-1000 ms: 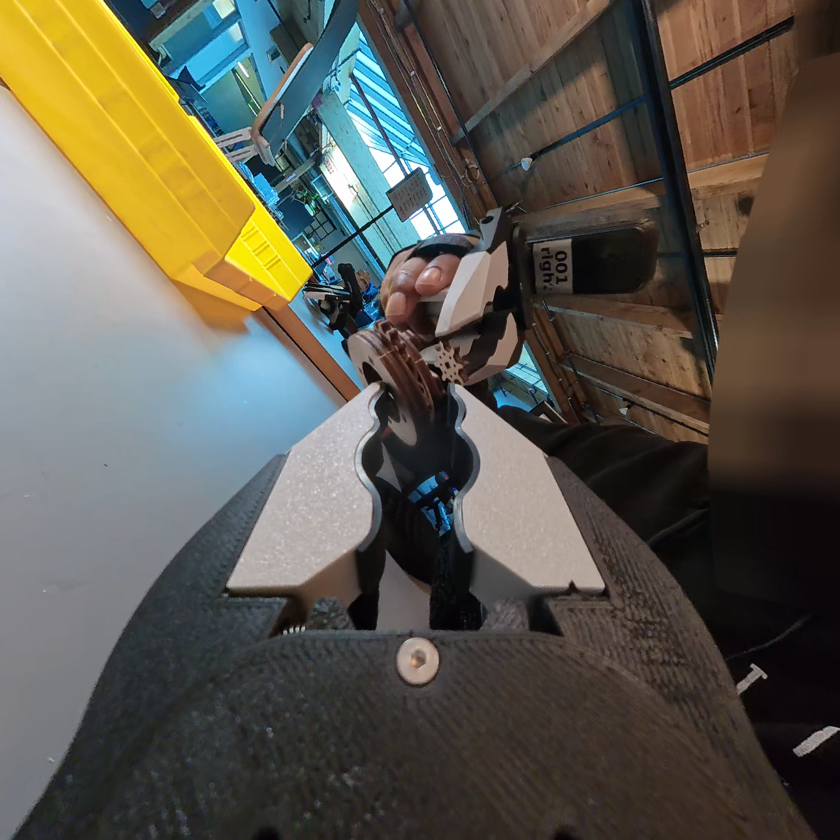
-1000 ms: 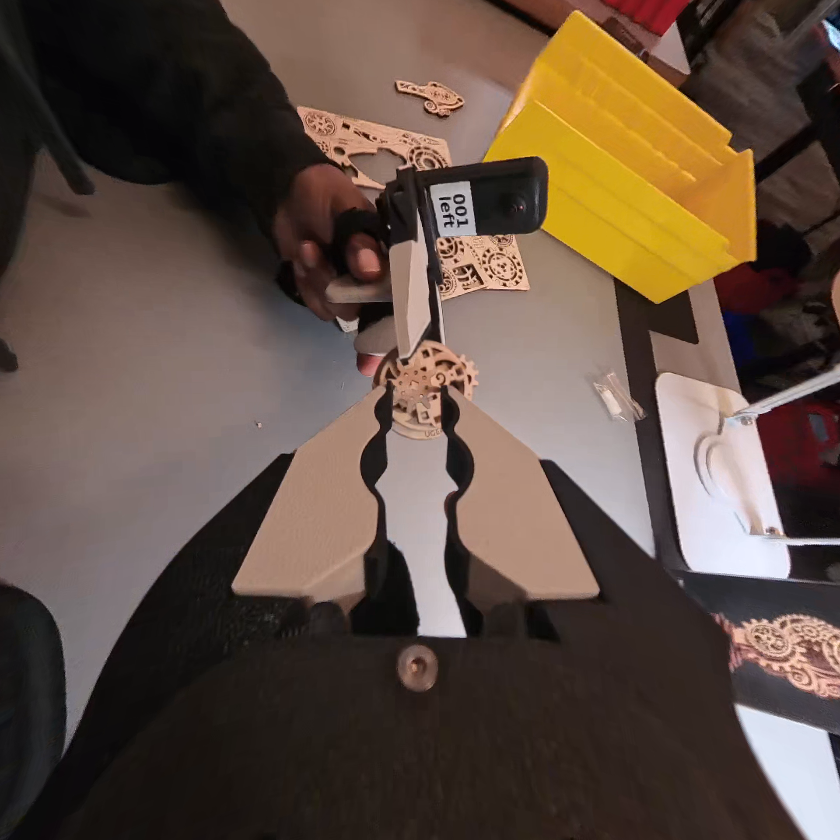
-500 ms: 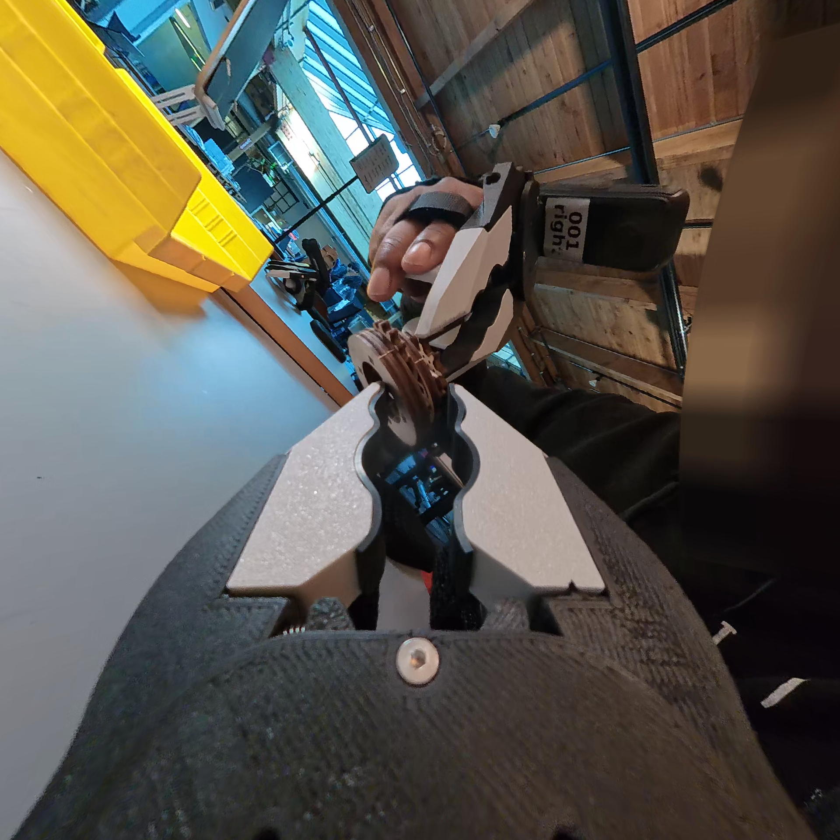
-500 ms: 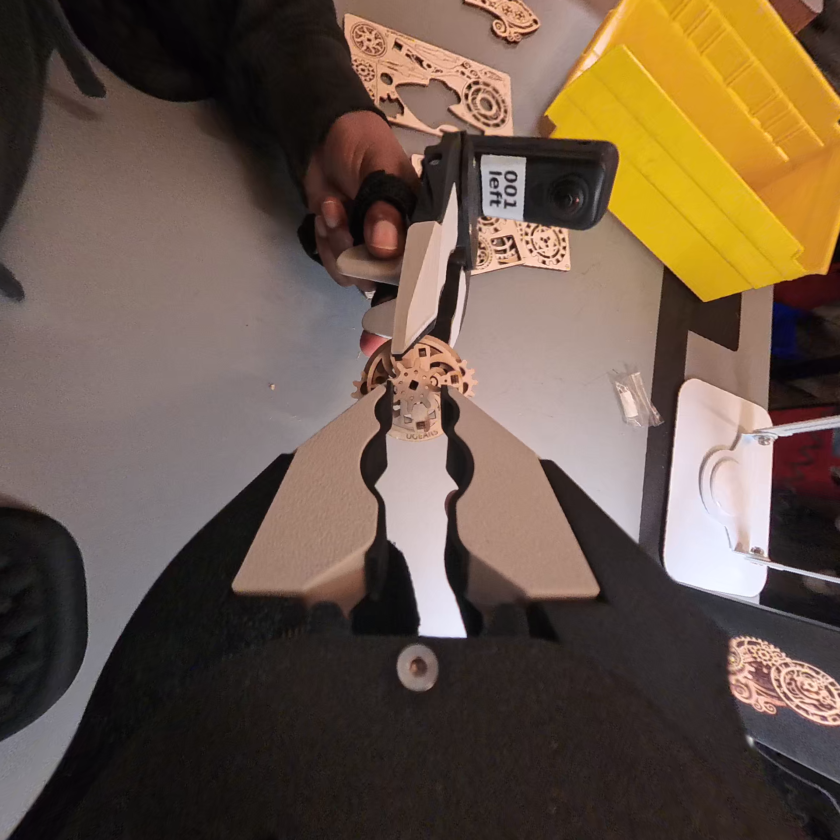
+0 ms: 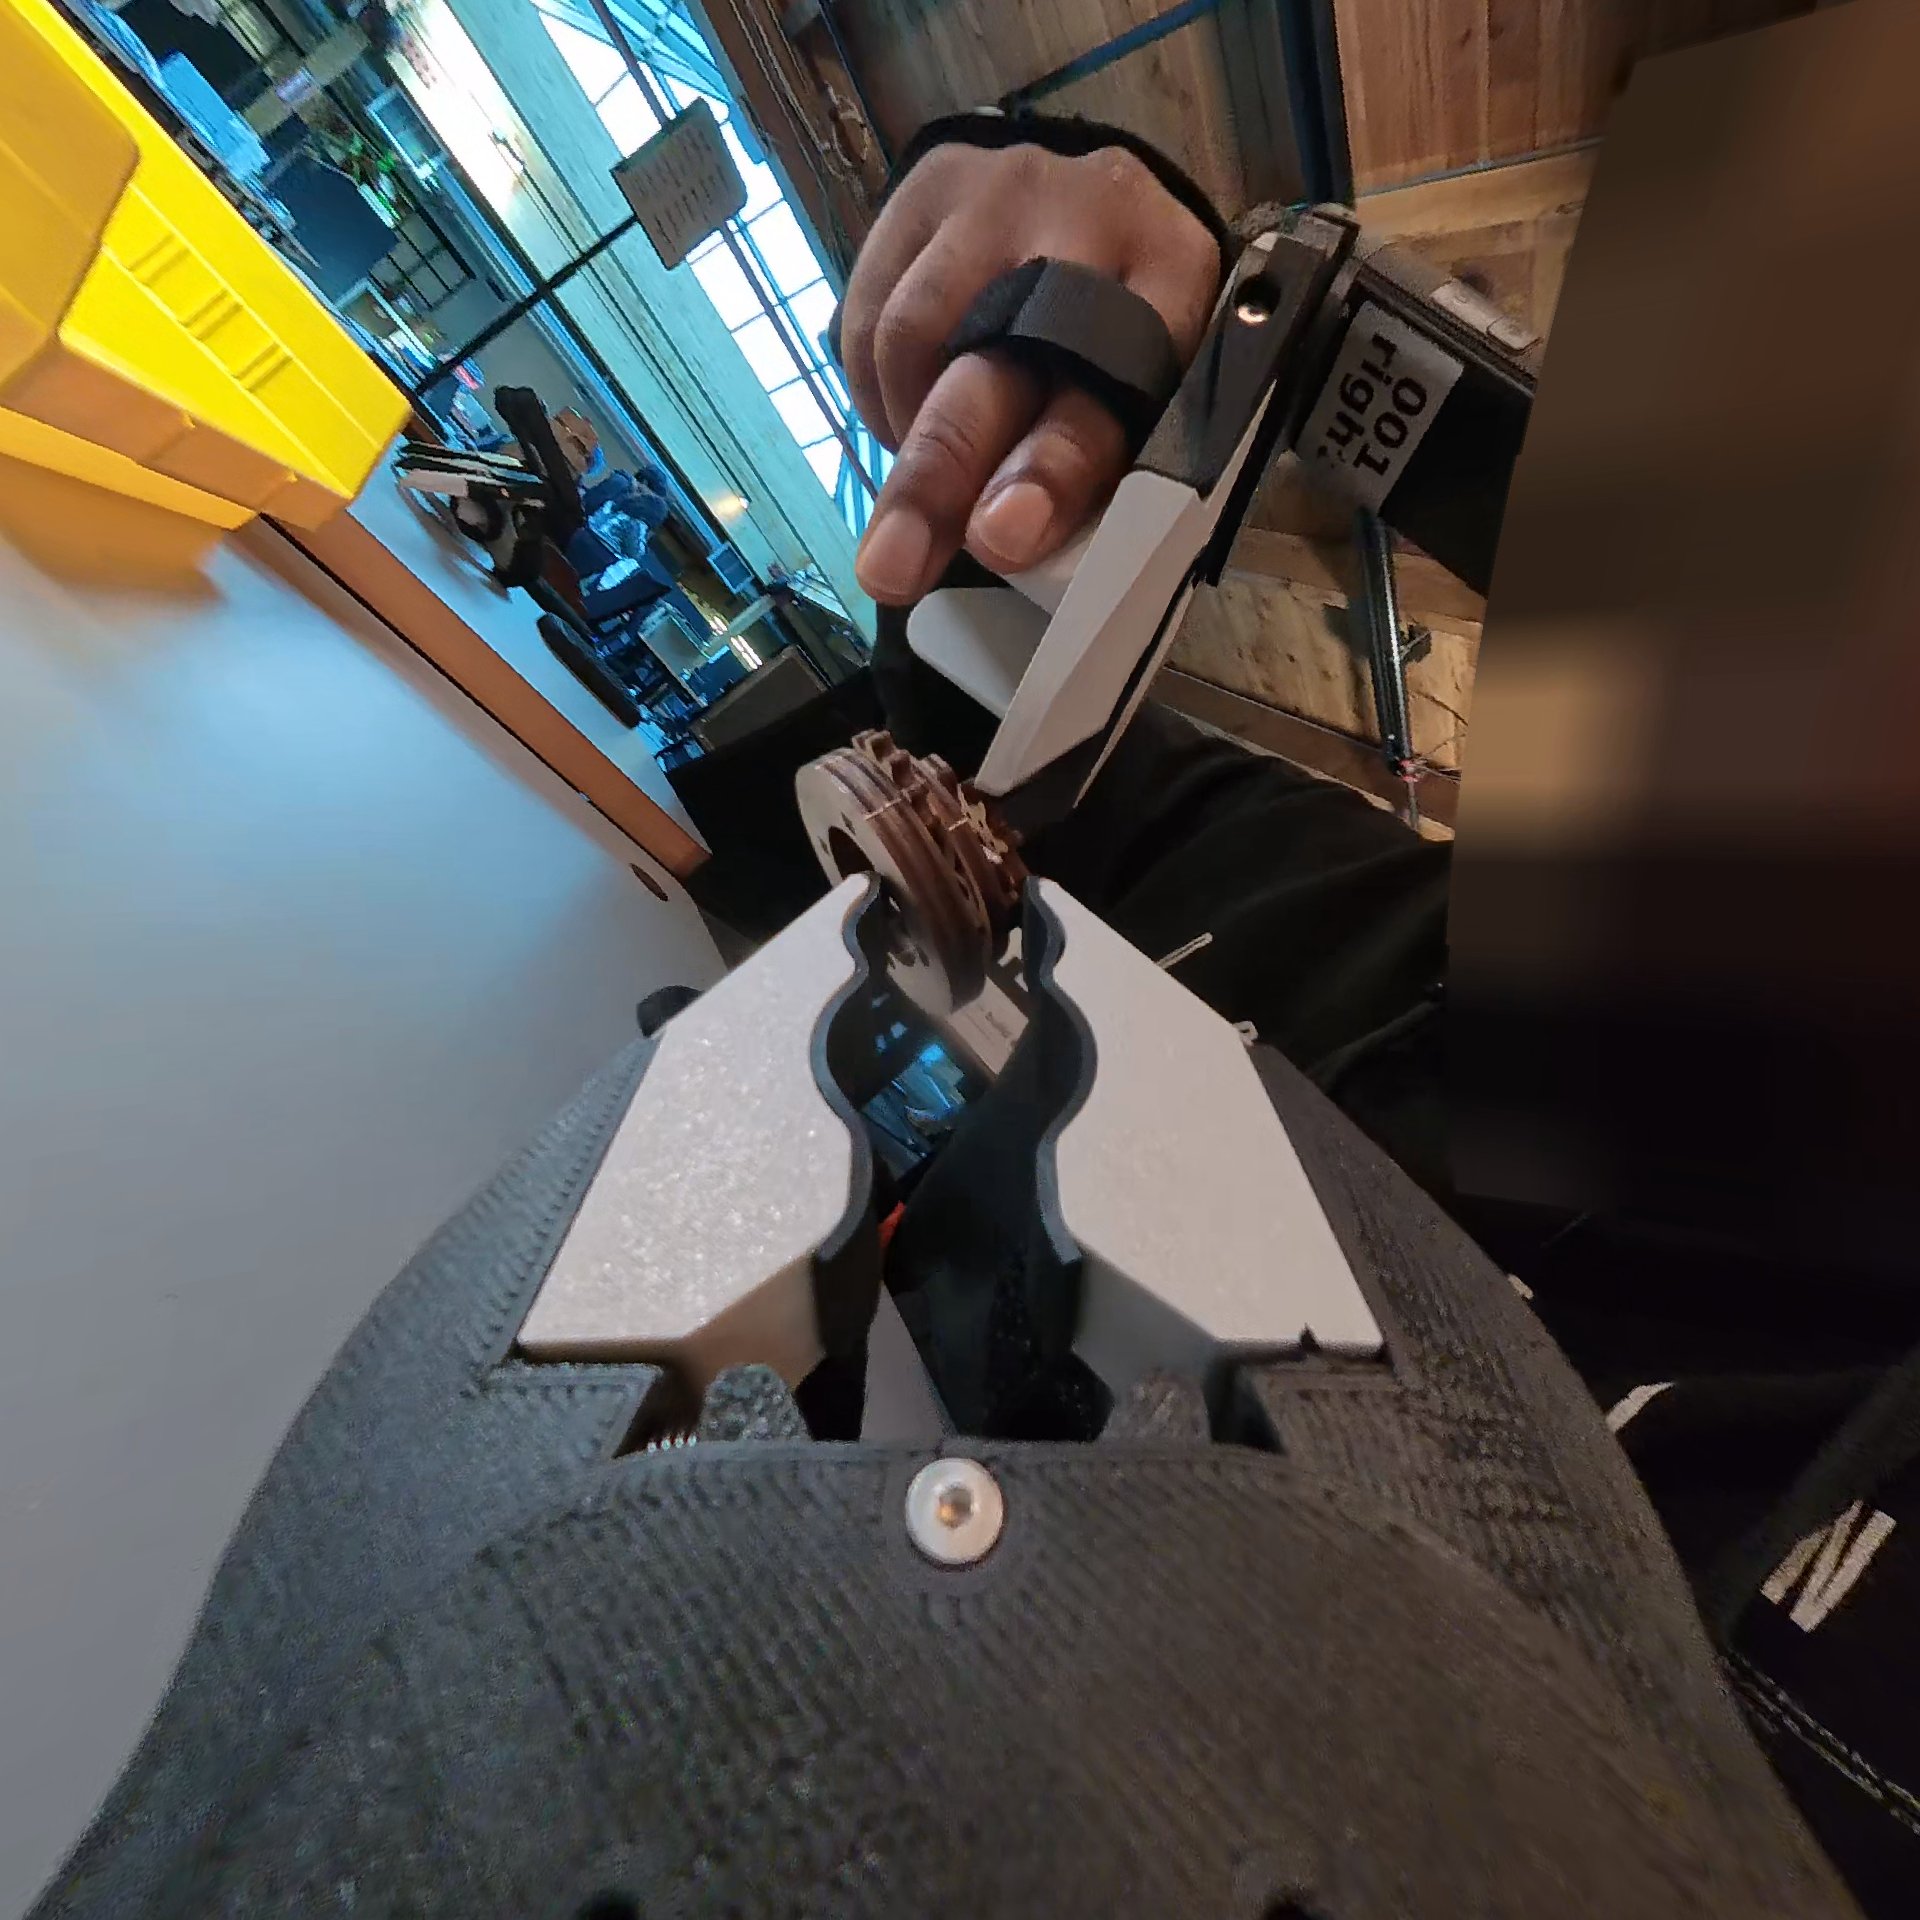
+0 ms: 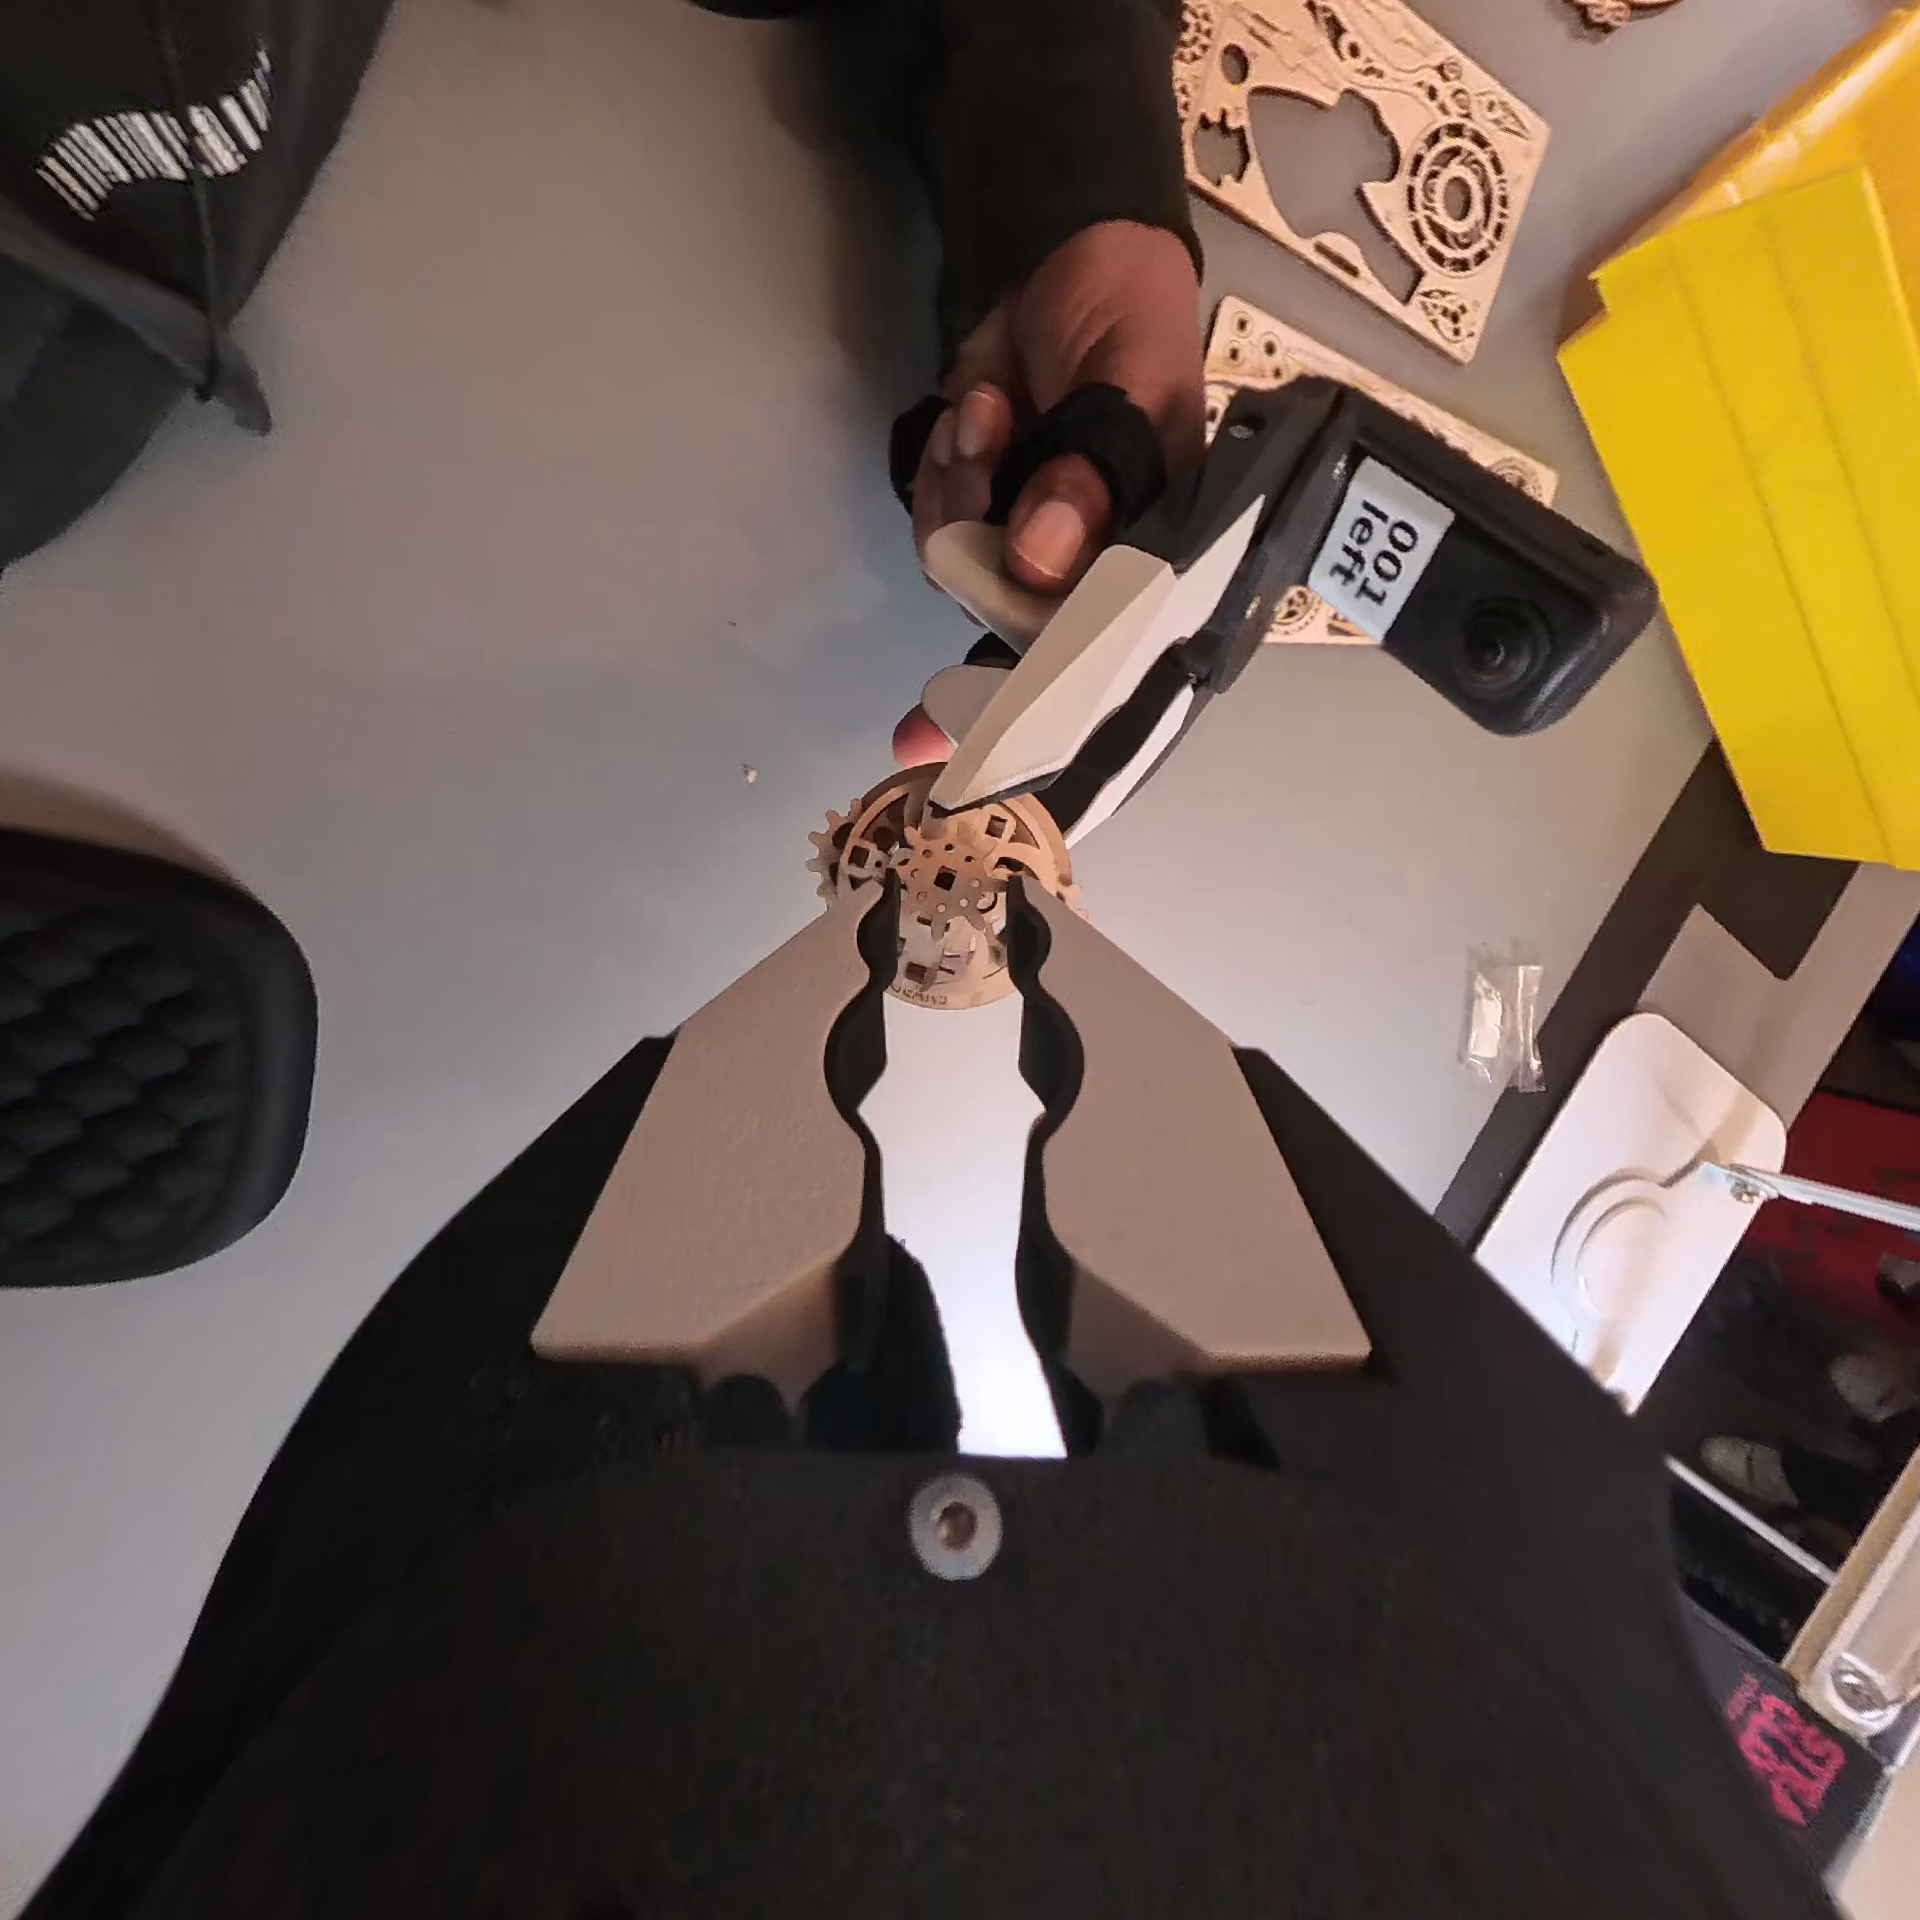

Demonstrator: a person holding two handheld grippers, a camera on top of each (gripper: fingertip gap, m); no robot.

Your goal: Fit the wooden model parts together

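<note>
**Both grippers meeting at the wooden gear stack above the table**

You are holding the wooden gear assembly (image 5: 914,862) in your left gripper (image 5: 940,914), its fingers closed narrow on the layered brown discs, which are standing edge-on between the tips. Your right gripper (image 6: 948,902) is reaching in from the opposite side, and in the right wrist view its tips are closing on a small pale star-shaped gear (image 6: 943,871) that is sitting flat against the face of the assembly (image 6: 935,883). The left gripper's fingers (image 6: 1023,743) are coming down onto the same stack from above in that view. The whole stack is hanging in the air over the grey table (image 6: 468,623), not touching it. Farther back, two laser-cut wooden part sheets (image 6: 1371,156) are lying flat on the table, just beside the yellow bin (image 6: 1766,436). A small clear plastic bag (image 6: 1501,1013) is lying near the table's dark edge
</note>
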